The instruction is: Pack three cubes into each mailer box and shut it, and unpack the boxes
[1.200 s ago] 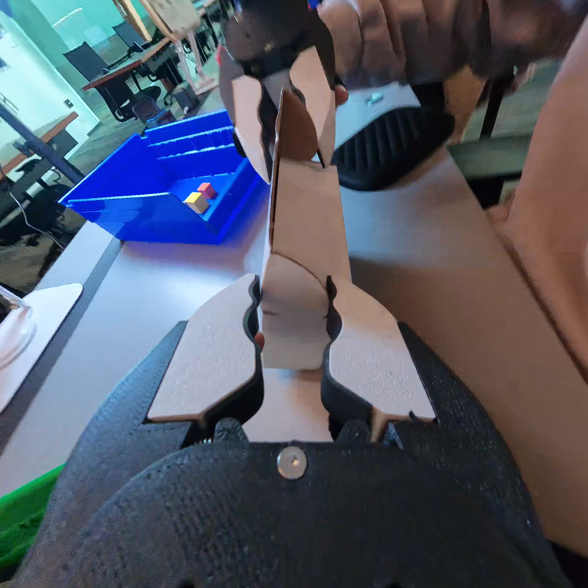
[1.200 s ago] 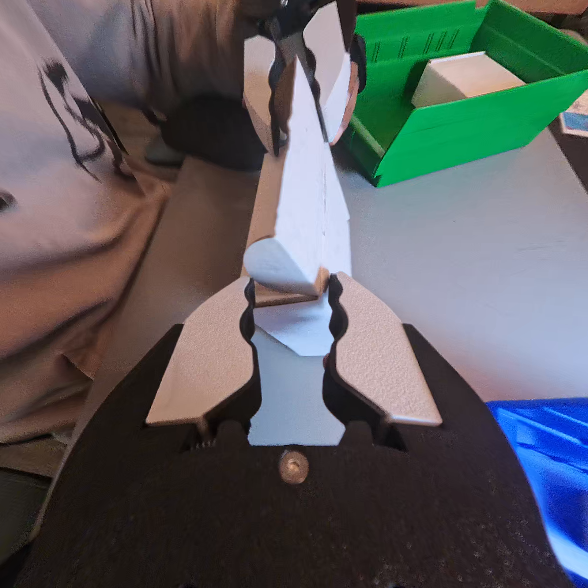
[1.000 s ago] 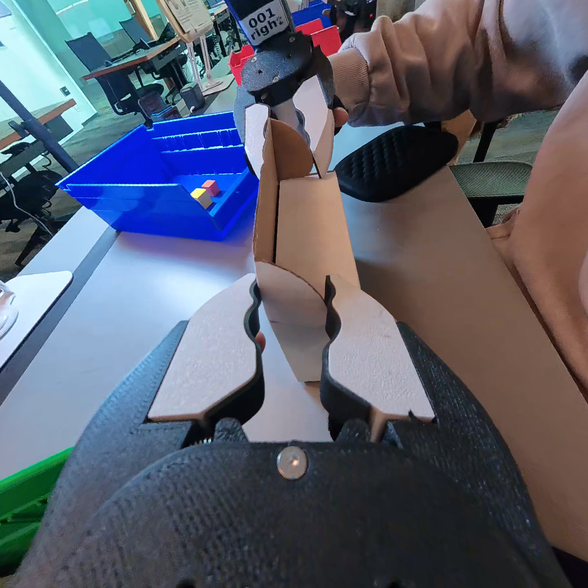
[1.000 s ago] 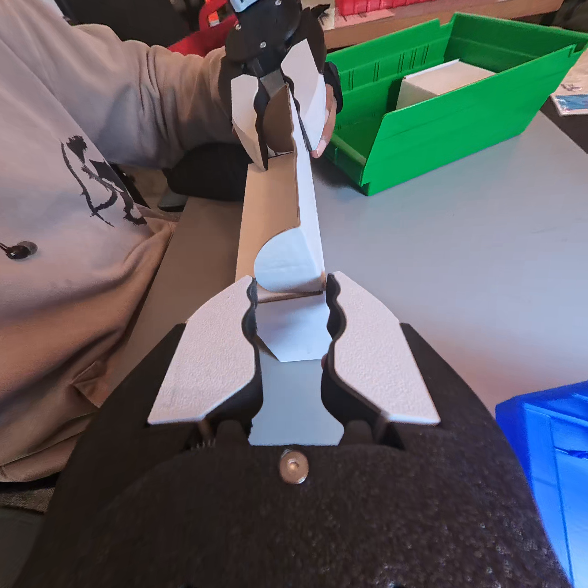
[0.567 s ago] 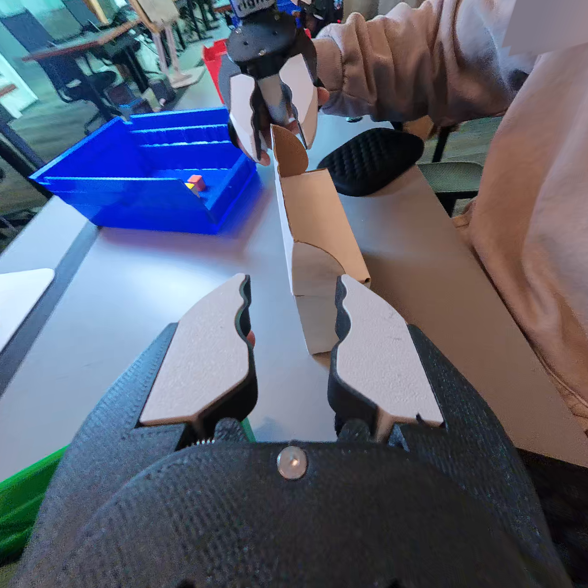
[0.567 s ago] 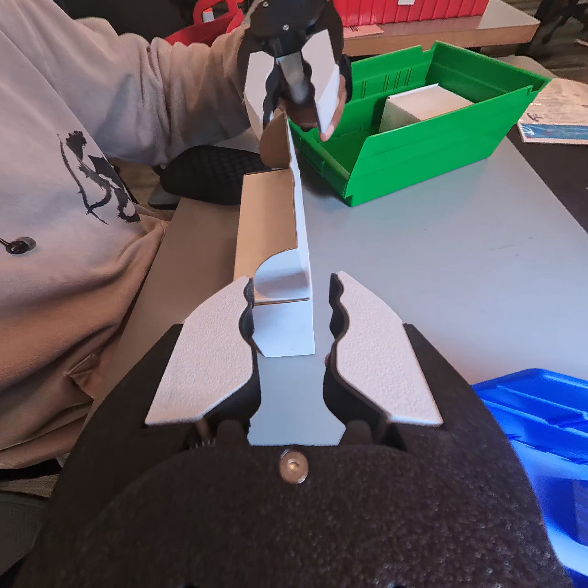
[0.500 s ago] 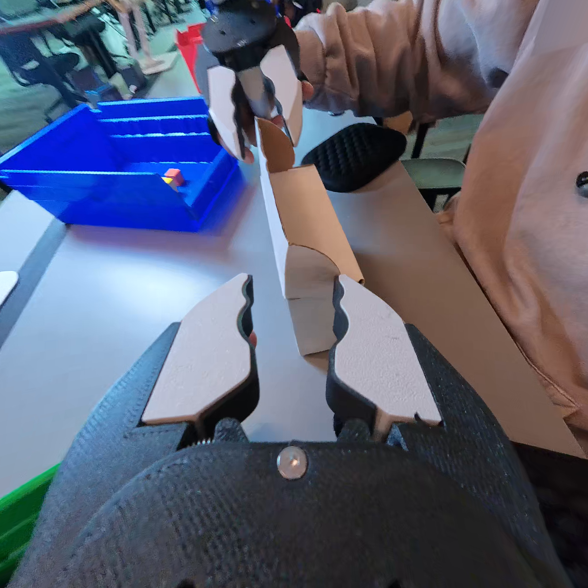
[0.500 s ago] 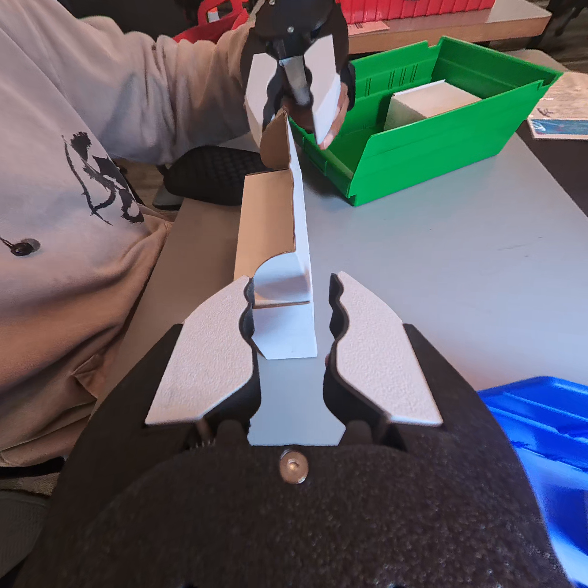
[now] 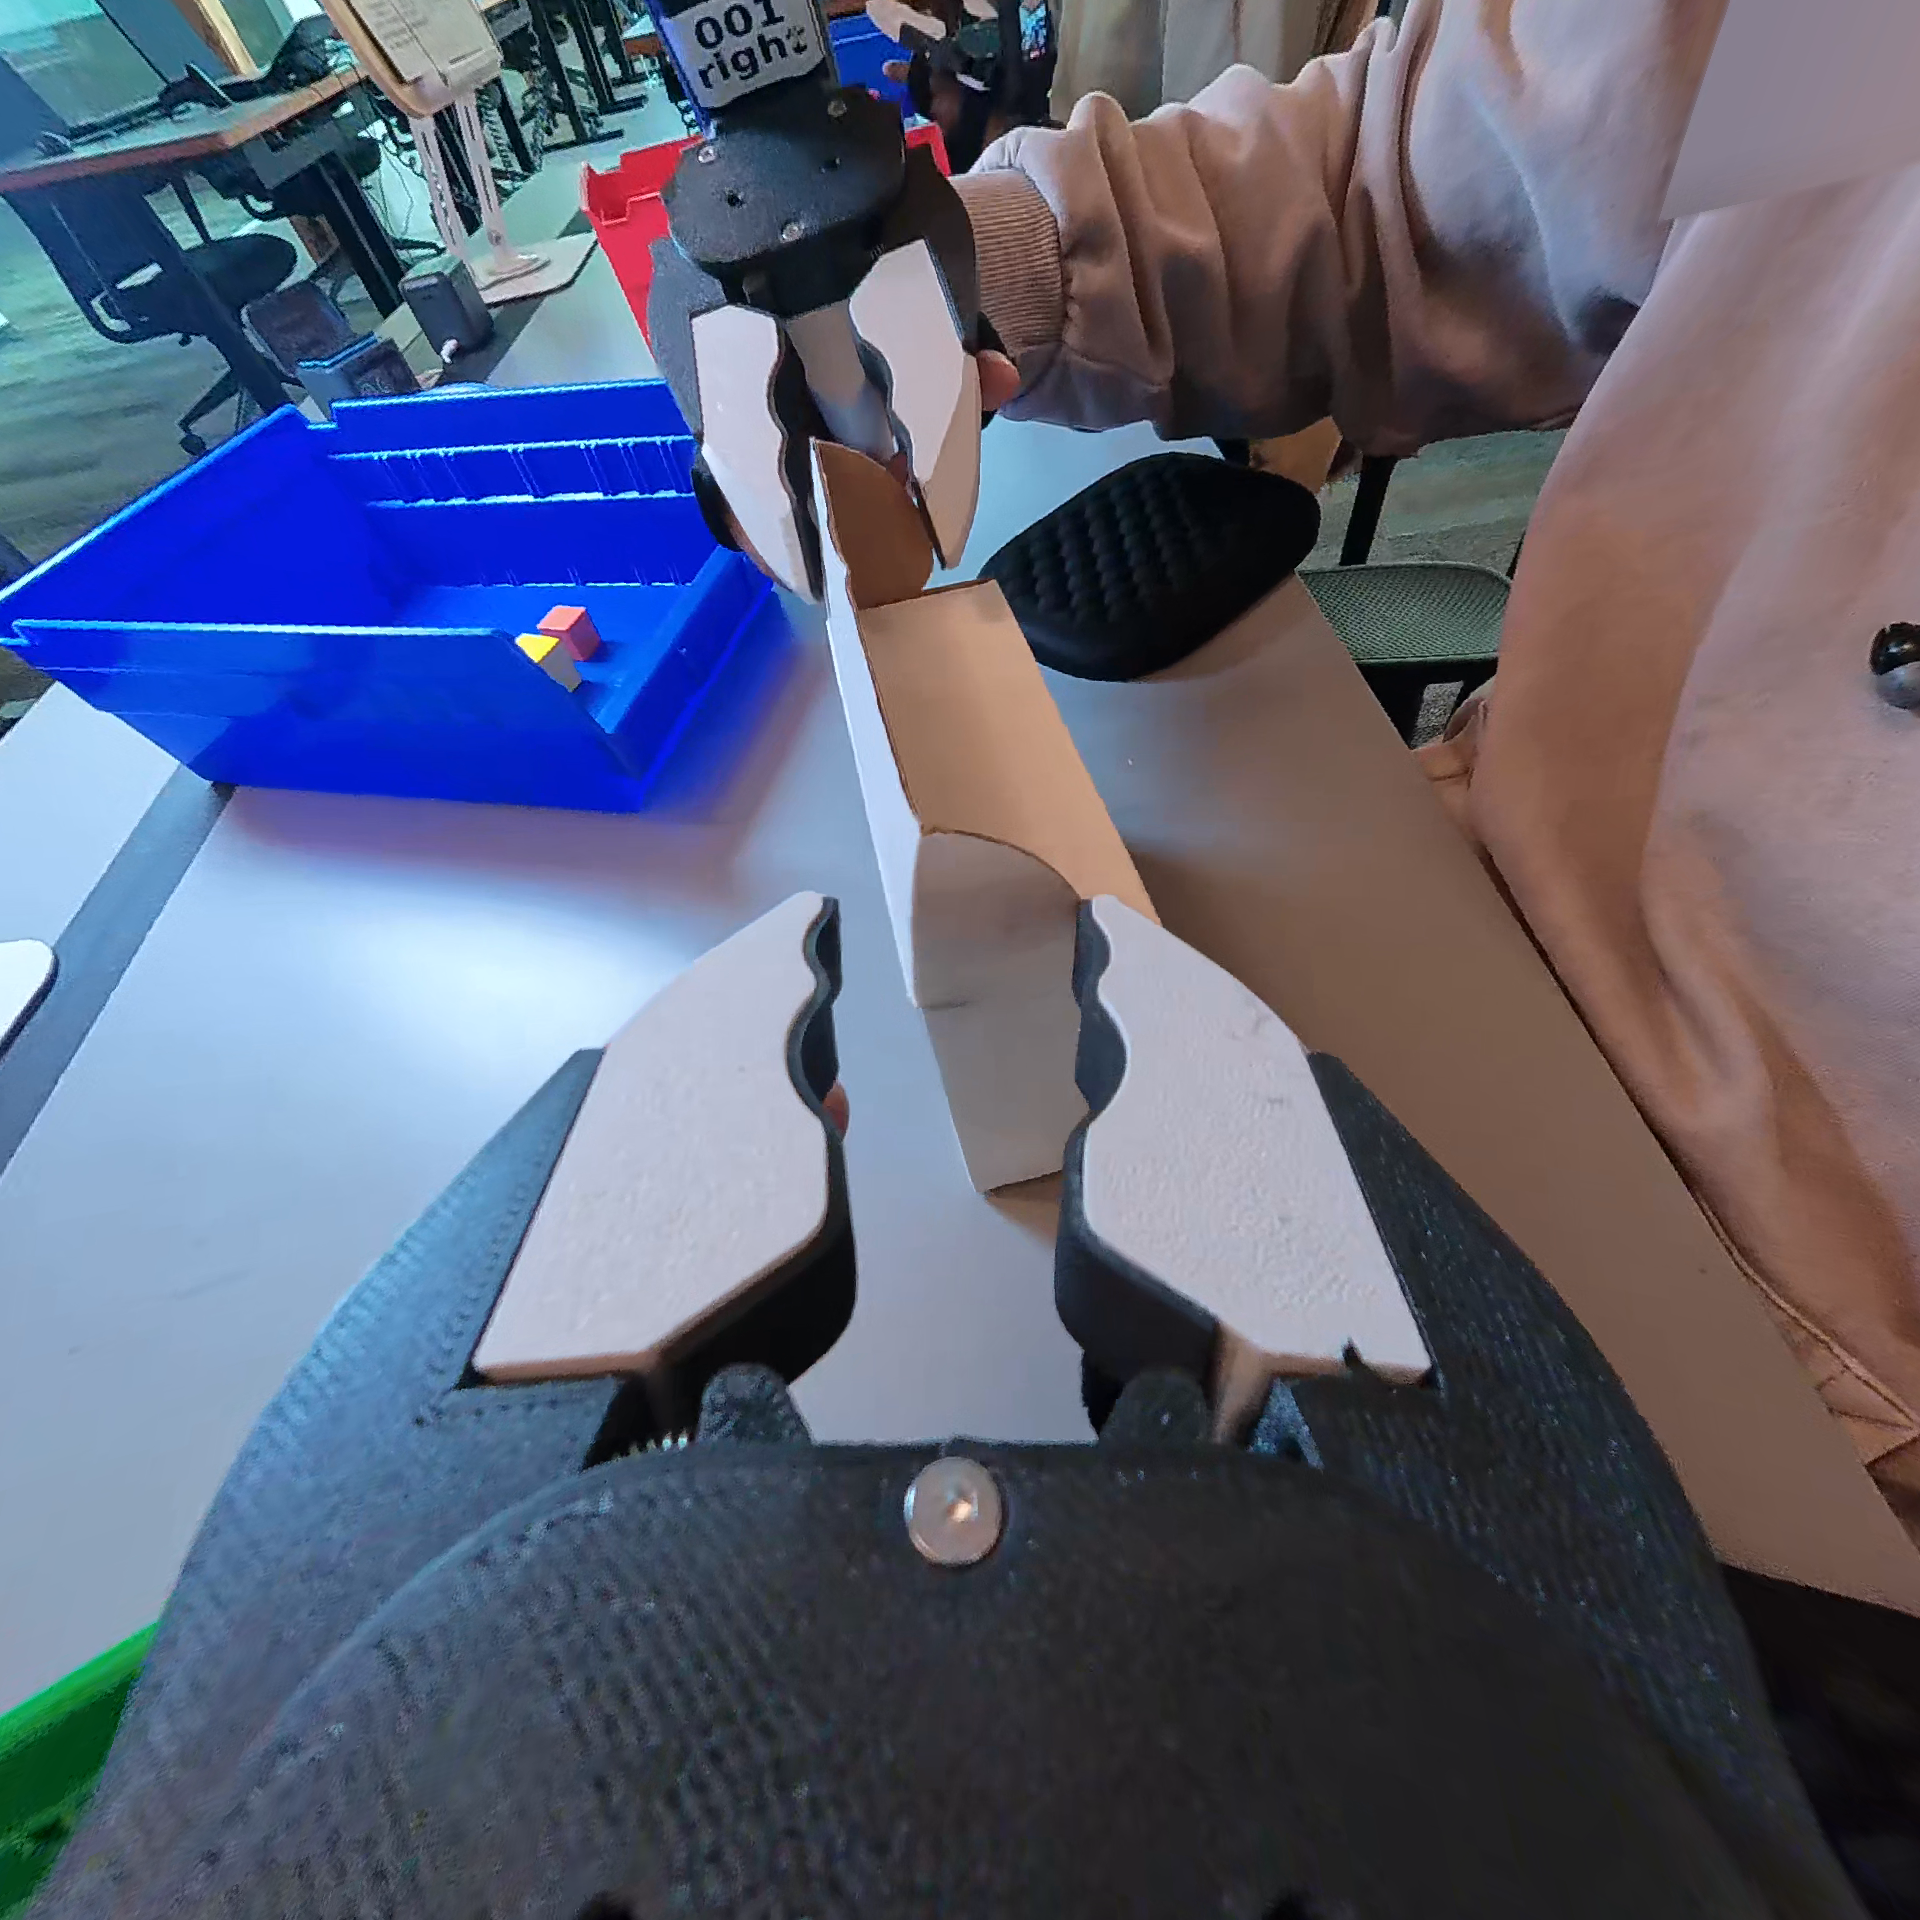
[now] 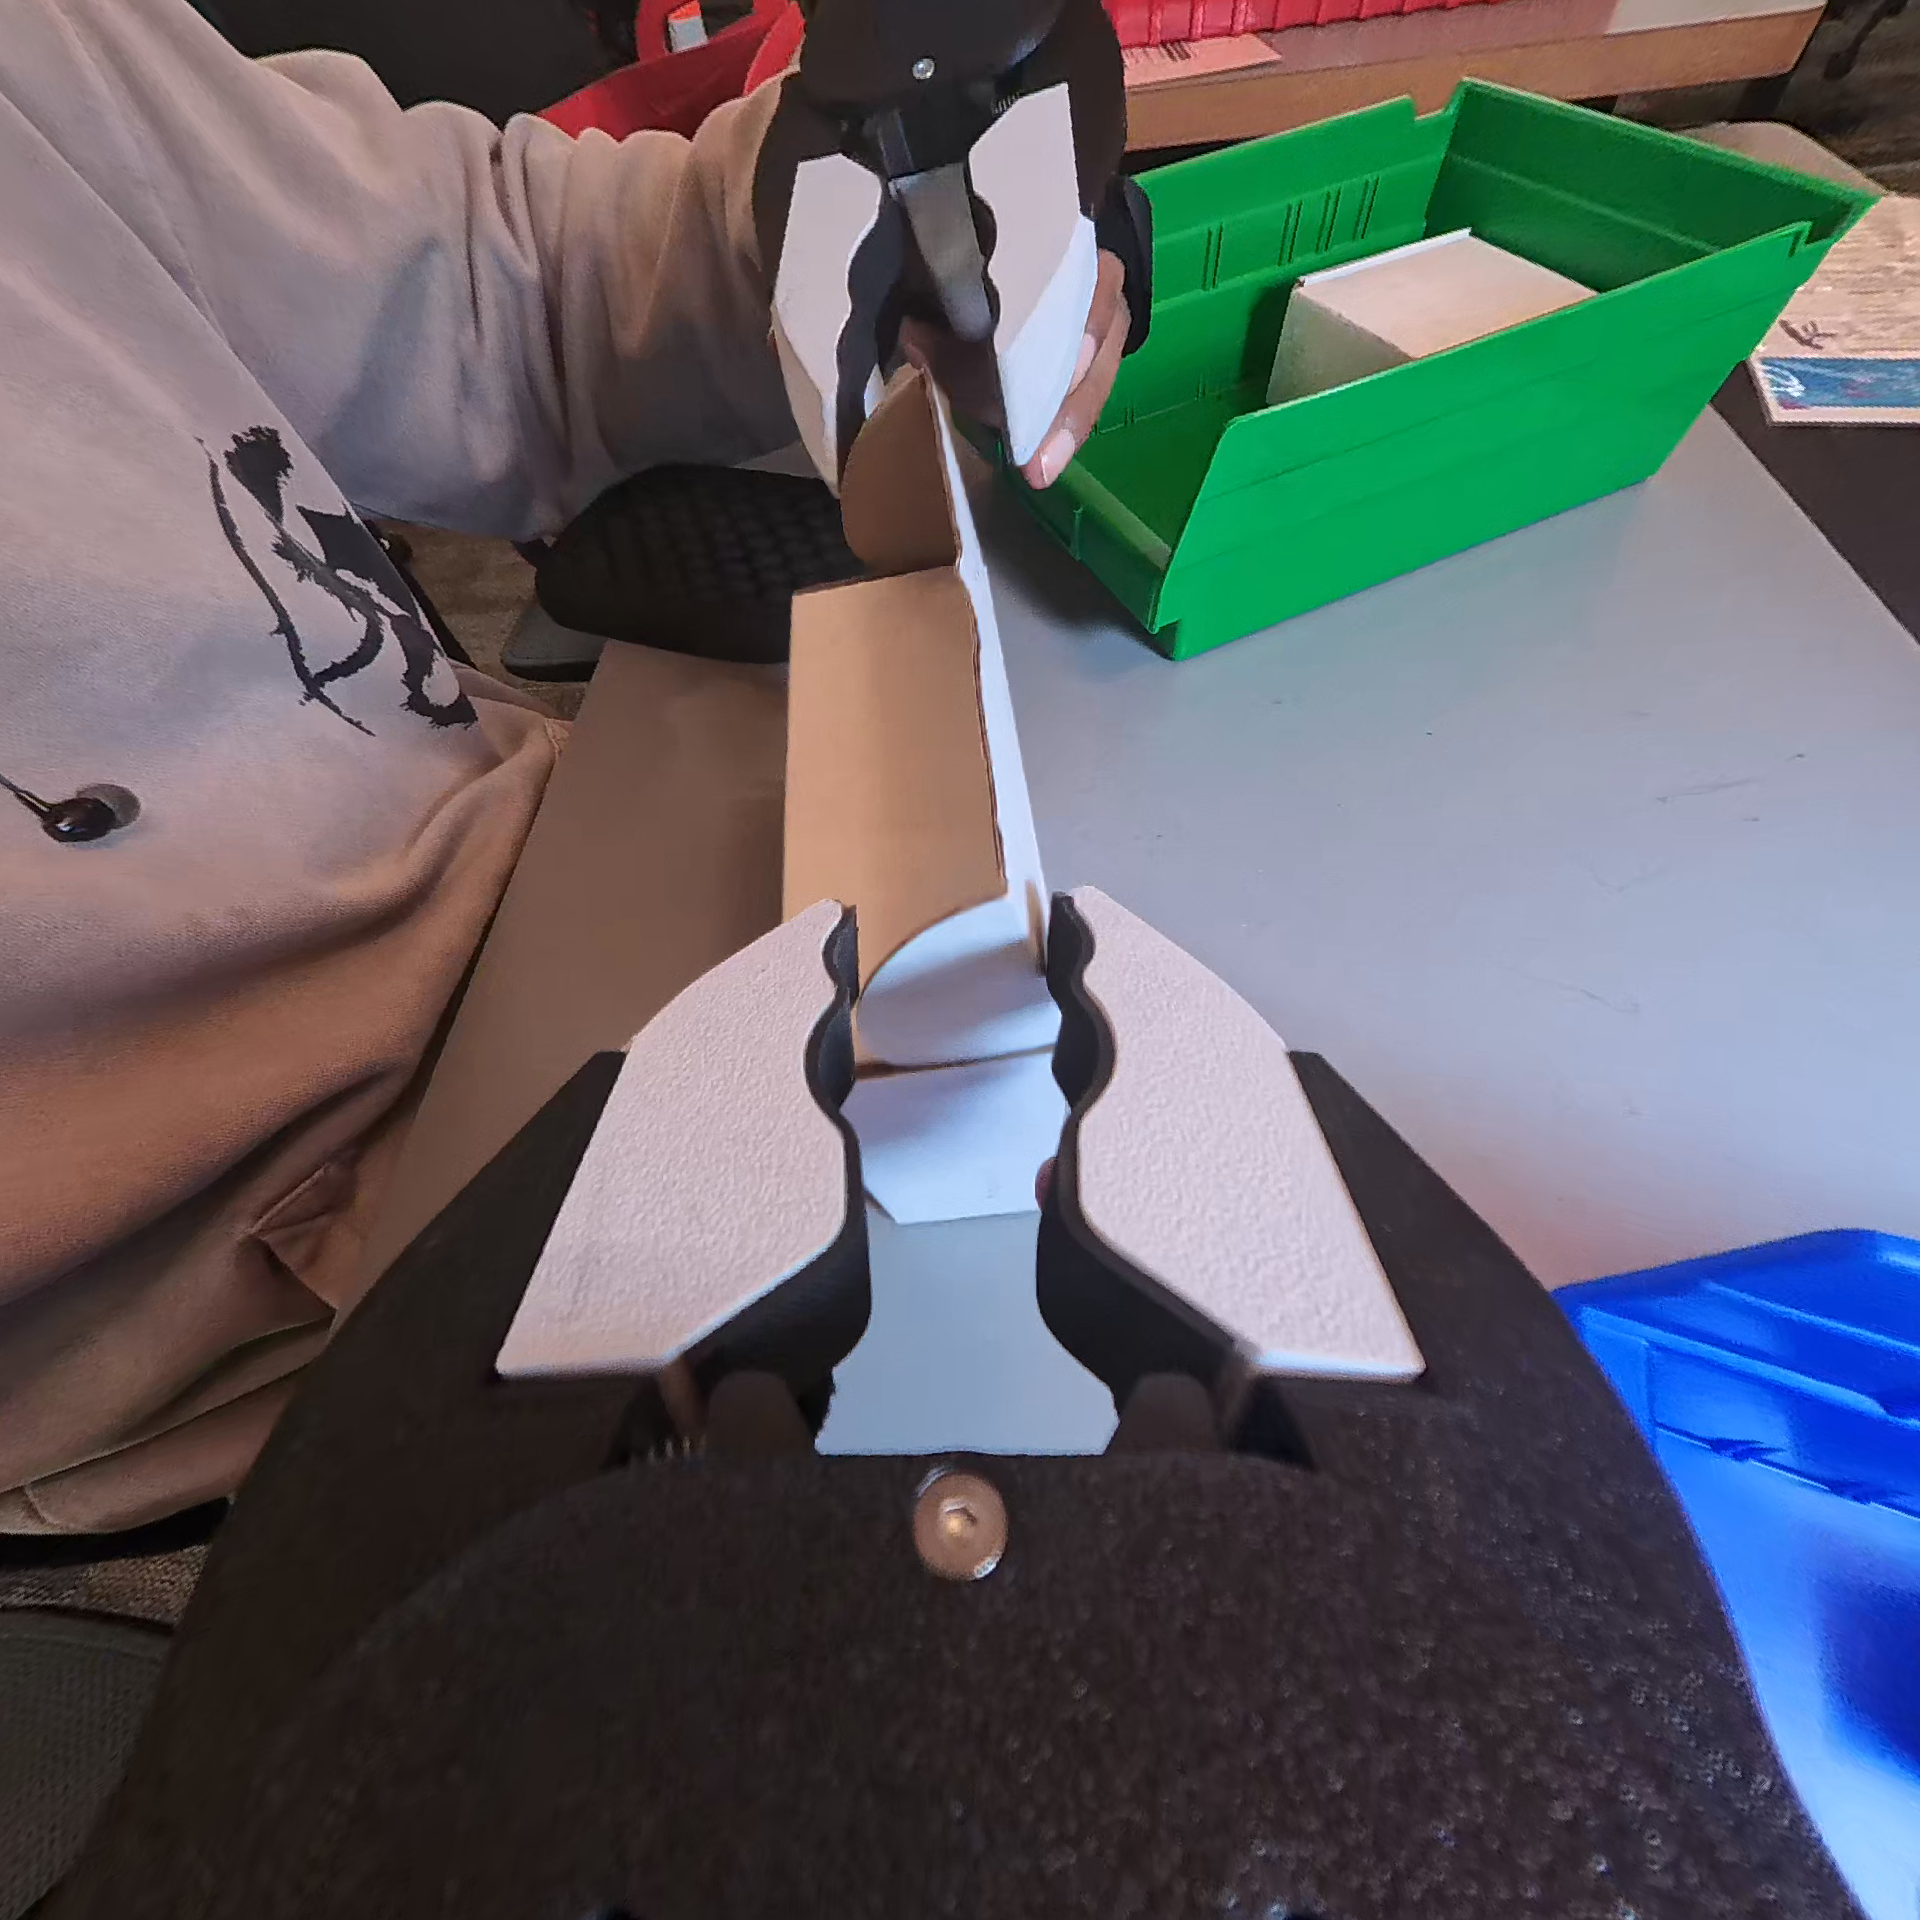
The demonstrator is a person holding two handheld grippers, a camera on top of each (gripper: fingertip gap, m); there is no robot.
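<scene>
A white label with dark characters, which I leave unread, sits on top of the right gripper's body, above the far end of the mailer box. Far beyond the box to the left, a notice board bears print too small to read.

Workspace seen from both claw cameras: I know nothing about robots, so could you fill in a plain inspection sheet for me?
Surface: grey table, mostly bare in the middle.
Job's things: mailer box open, no cubes visible in it; red cube and yellow cube in the blue bin; a closed white box in the green bin.
Clutter: printed sheet at the table's edge.
Grippers: left claw open around one end flap; right claw at the other flap, which fills its gap, grip uncertain.
Cables: nothing seen on the table.
Surroundings: person's sleeve, black armrest, office desks and chairs behind.
</scene>
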